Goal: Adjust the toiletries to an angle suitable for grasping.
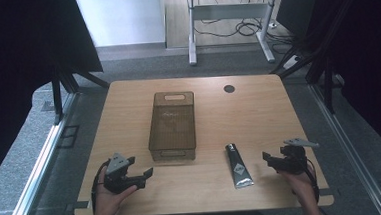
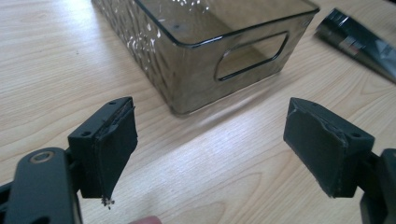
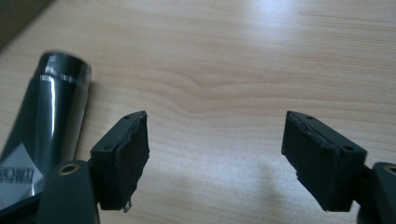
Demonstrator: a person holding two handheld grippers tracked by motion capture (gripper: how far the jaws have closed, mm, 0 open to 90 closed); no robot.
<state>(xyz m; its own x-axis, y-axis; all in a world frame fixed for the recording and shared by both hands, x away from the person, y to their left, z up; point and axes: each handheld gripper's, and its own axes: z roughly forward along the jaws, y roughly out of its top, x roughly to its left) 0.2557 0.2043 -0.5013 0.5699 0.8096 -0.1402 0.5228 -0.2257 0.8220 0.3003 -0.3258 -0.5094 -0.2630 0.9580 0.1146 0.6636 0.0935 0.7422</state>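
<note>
**Two open grippers rest at the near edge of a table with a bin and a tube**

In the high view, the left gripper (image 1: 145,176) sits in the lower left of the frame, held in a hand (image 1: 109,198) that enters from the bottom edge. Its jaws point toward the right and stand spread apart with nothing between them. A grey three-cornered plate sits on top of it.

Just right of it, in the middle of the frame, a smoky translucent bin (image 1: 172,126) stands upright on the wooden table (image 1: 258,108), its long side running up the frame, with a handle cutout at each end. It looks empty. In the left gripper view the bin (image 2: 205,51) takes up the upper middle, its near corner just beyond the gap between the spread jaws and apart from them.

Right of the bin in the high view, near the lower middle, a dark tube (image 1: 238,165) lies flat on the table, cap end toward the top of the frame and crimped end toward the bottom. A pale diamond label shows on it. It is separate from the bin. In the right gripper view the tube (image 3: 46,121) lies at the left edge, beside the left jaw; whether they touch cannot be told.

At the lower right of the high view, the right gripper (image 1: 265,158) is held by the other hand (image 1: 301,183), its jaws pointing left toward the tube. They are released wide, over bare wood.

A dark round hole (image 1: 229,88) sits in the table toward the upper right.
</note>
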